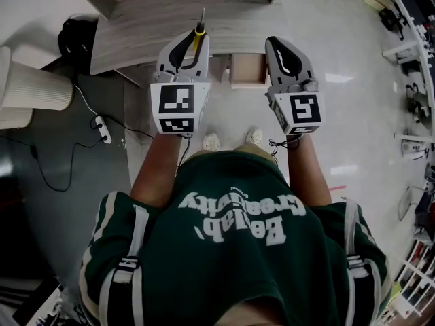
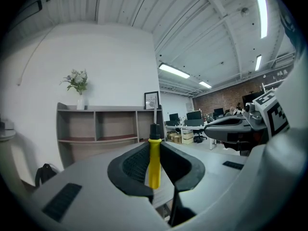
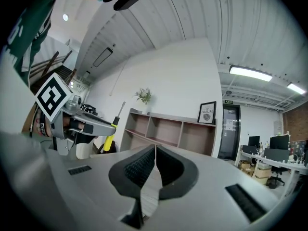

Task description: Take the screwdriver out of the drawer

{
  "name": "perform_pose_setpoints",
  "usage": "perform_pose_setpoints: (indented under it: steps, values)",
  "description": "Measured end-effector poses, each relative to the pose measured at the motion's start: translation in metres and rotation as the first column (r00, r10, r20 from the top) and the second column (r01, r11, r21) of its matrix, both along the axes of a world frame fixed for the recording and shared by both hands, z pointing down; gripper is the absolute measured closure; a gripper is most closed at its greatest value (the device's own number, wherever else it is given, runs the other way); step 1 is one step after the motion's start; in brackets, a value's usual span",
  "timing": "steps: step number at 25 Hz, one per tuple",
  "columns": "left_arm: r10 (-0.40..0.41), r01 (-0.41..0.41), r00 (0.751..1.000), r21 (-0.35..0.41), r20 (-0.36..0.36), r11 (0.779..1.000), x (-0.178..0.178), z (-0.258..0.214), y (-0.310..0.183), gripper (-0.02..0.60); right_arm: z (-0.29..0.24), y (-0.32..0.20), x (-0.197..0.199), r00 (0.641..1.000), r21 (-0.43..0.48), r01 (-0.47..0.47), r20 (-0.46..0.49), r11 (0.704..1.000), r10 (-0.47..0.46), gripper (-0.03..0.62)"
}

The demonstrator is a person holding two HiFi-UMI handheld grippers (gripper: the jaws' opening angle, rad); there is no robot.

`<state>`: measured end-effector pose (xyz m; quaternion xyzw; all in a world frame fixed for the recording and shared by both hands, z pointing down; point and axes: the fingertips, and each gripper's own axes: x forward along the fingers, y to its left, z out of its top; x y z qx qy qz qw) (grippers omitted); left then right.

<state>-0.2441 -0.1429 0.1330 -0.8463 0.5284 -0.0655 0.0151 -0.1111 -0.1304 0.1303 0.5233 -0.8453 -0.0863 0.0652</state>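
The screwdriver (image 1: 198,38) has a yellow handle, a black collar and a thin metal shaft that points away from me. My left gripper (image 1: 193,35) is shut on its handle and holds it level in the air above the grey desk top (image 1: 149,26). In the left gripper view the yellow handle (image 2: 154,161) stands upright between the dark pads. My right gripper (image 1: 274,43) is level beside it, shut with nothing in it; its pads (image 3: 144,165) meet at the tips. A wooden drawer (image 1: 248,70) juts out open below the desk edge, between the two grippers.
A white ribbed bin (image 1: 34,87), a black bag (image 1: 75,39) and a power strip with cables (image 1: 102,128) lie to the left on the floor. A grey shelf unit (image 2: 106,126) with a flower vase (image 2: 79,88) stands ahead. Office desks and chairs (image 2: 192,124) fill the right.
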Motion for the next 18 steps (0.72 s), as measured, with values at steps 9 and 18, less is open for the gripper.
perform_pose_setpoints:
  steps: [9,18]
  values:
    - [0.004,-0.004,1.000,0.014,-0.006,1.000,-0.002,-0.007,-0.004,0.502,-0.001,-0.002,-0.007,0.999,-0.002,0.012,-0.038,1.000,-0.012,0.559]
    - [0.016,-0.017,1.000,0.015,0.009,1.000,-0.004,-0.009,-0.008,0.502,-0.003,-0.007,-0.011,0.999,-0.009,0.014,-0.035,1.000,-0.014,0.559]
